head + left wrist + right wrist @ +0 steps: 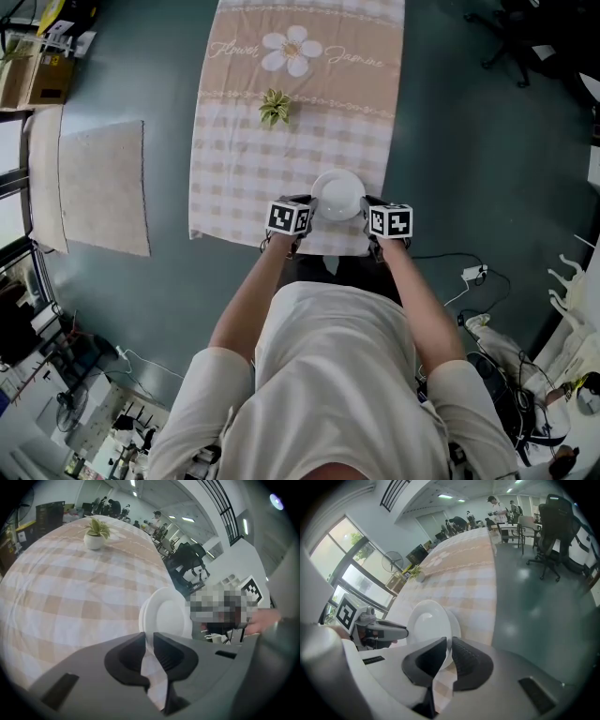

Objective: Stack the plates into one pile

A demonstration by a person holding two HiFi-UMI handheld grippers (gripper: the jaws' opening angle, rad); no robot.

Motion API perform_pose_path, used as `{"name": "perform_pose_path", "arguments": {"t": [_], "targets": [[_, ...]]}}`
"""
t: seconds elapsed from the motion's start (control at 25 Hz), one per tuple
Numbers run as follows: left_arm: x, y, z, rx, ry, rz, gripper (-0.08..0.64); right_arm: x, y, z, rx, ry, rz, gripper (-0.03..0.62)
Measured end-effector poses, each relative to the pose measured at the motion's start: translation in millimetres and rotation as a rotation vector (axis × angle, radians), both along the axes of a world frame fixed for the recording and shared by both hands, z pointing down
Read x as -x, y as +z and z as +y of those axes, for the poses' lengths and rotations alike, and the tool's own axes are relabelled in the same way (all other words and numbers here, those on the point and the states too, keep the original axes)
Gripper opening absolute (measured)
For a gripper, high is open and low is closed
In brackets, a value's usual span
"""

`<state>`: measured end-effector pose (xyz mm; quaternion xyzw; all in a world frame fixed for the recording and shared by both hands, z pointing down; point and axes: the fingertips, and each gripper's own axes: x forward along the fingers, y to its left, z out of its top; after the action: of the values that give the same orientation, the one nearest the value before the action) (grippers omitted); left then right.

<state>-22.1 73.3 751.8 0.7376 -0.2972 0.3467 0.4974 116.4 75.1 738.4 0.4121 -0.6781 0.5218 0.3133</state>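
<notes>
Checked-cloth bench is carrying white plates at its near edge. Left claw and right claw are clamping opposite rims. Plates are already nesting, so the pile is looking nearly finished.

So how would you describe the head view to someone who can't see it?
Seen from above, a person grips a white plate between the left gripper and right gripper at the near end of a checked tablecloth. A small potted plant stands farther along it.
</notes>
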Motion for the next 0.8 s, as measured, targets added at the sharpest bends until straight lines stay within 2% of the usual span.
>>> {"name": "perform_pose_path", "arguments": {"t": [0.12,0.28,0.36,0.4,0.64,0.8], "targets": [[-3,1,-1,0.003,-0.001,-0.003,0.058,-2,1,-1,0.006,0.003,0.006,0.055],[-4,3,-1,-0.001,0.025,-0.02,0.077,-7,5,-1,-0.012,-0.052,0.046,0.06],[-2,3,-1,-0.014,0.025,-0.038,0.128,-7,4,-2,-0.03,-0.082,0.052,0.157],[0,1,-1,-0.021,0.016,-0.044,0.132,-6,3,-3,-0.036,-0.093,0.05,0.167],[9,-13,1,-0.059,-0.048,-0.056,0.138,-8,-13,-8,-0.091,-0.139,0.023,0.166],[14,-34,1,-0.113,-0.094,-0.053,0.145,-10,-30,-11,-0.13,-0.193,0.023,0.16]]}}
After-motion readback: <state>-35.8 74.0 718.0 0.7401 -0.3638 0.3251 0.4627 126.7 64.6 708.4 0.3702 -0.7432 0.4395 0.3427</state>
